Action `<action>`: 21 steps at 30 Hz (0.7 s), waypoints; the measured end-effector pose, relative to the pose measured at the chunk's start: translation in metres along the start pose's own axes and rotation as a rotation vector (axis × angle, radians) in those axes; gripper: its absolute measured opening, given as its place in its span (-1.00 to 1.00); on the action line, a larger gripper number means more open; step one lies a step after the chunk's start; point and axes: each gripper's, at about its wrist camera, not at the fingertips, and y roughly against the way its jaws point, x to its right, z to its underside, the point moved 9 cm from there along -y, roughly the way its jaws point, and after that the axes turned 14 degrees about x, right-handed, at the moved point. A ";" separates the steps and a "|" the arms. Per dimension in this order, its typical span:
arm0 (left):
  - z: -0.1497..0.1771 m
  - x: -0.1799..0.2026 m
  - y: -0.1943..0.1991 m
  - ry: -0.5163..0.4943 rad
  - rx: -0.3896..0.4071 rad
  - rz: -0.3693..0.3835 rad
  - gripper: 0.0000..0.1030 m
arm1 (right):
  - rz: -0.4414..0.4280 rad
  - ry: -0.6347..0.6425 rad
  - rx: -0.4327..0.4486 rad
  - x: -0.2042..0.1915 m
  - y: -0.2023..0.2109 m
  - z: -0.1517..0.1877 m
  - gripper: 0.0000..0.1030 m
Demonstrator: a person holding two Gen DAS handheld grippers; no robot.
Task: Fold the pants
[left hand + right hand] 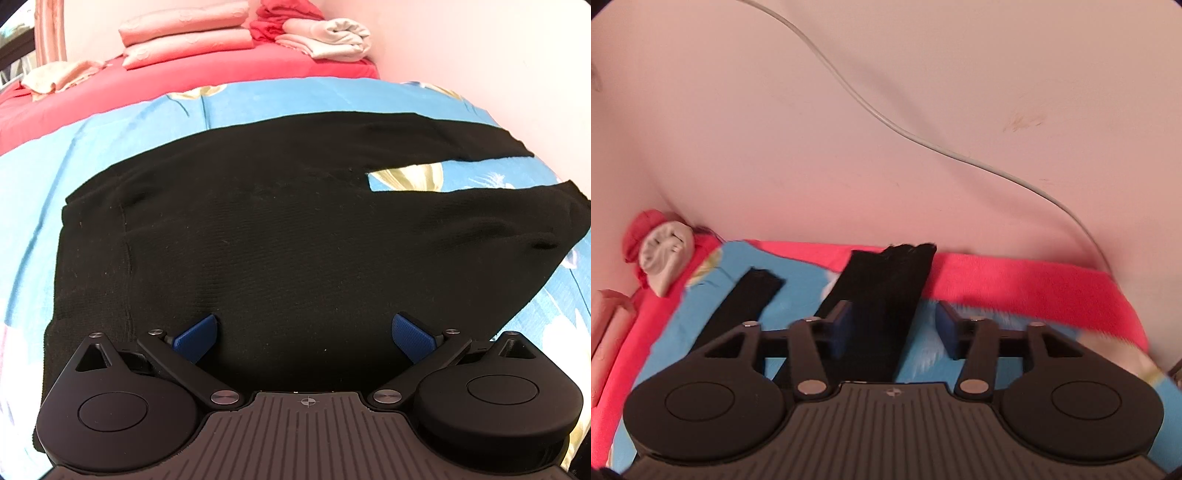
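Note:
Black pants [280, 229] lie spread flat on a blue floral sheet [110, 147], waistband to the left, two legs running right with a gap between them. My left gripper [304, 334] is open just above the pants' near edge, blue pads [195, 338] wide apart. In the right wrist view the two leg ends [886, 291] point toward the wall. My right gripper [892, 326] is open over the nearer leg, empty, pads [842, 328] on either side of it.
A red blanket [221, 81] covers the bed beyond the sheet, with pink pillows [188, 33] and folded clothes [328, 37] at the far end. A pale wall [849, 129] with a grey cable [923, 144] borders the bed.

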 end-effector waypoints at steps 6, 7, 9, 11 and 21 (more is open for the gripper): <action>0.002 0.000 0.002 -0.002 0.012 0.010 1.00 | -0.301 0.150 -0.053 -0.064 0.083 0.054 0.09; 0.002 0.000 0.003 -0.002 0.014 0.011 1.00 | -0.362 0.208 -0.065 -0.079 0.095 0.065 0.09; 0.003 -0.001 0.004 -0.001 0.019 0.013 1.00 | -0.472 0.325 -0.137 -0.106 0.113 0.089 0.09; 0.003 -0.001 0.004 0.001 0.023 0.014 1.00 | -0.551 0.396 -0.272 -0.124 0.121 0.117 0.09; 0.004 -0.002 0.008 -0.001 0.049 0.028 1.00 | -0.475 0.424 -0.325 -0.118 0.112 0.126 -0.89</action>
